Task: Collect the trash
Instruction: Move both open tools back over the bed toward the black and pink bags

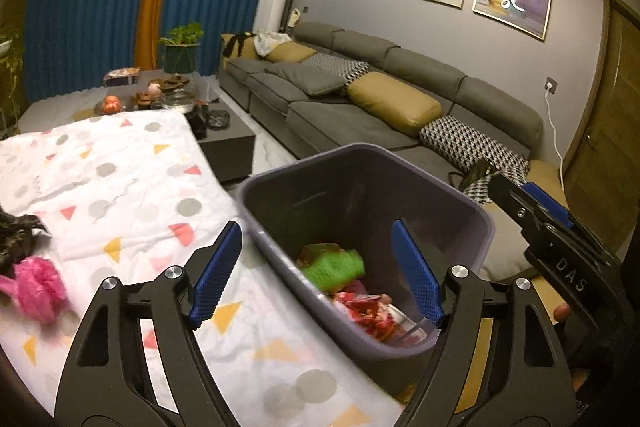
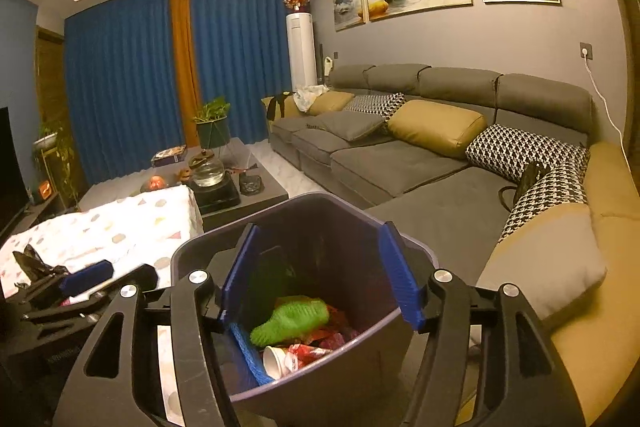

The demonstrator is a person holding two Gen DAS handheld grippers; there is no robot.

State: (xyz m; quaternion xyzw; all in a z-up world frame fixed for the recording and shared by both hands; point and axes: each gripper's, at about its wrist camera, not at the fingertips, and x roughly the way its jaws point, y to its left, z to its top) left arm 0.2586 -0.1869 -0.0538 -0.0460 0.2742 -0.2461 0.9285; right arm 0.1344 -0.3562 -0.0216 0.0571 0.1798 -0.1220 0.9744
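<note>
A grey trash bin [image 1: 472, 219] stands beside the cloth-covered table [image 1: 120, 187]. It holds a green crumpled piece [image 1: 332, 263] and red wrappers [image 1: 368, 311]. My left gripper [image 1: 316, 271] is open and empty above the bin's near rim. My right gripper [image 2: 316, 275] is open and empty over the bin [image 2: 192, 255], where the green piece [image 2: 292, 319], red wrappers [image 2: 316, 347] and a white paper cup [image 2: 276, 361] lie. A pink plastic bag [image 1: 36, 287] and a black bag [image 1: 16, 235] lie on the cloth at left.
A grey sofa [image 1: 360, 95] with yellow and patterned cushions runs along the right. A dark coffee table [image 1: 224, 139] with a kettle, fruit and a box stands beyond the cloth. The other gripper [image 1: 552, 227] shows at right in the left wrist view.
</note>
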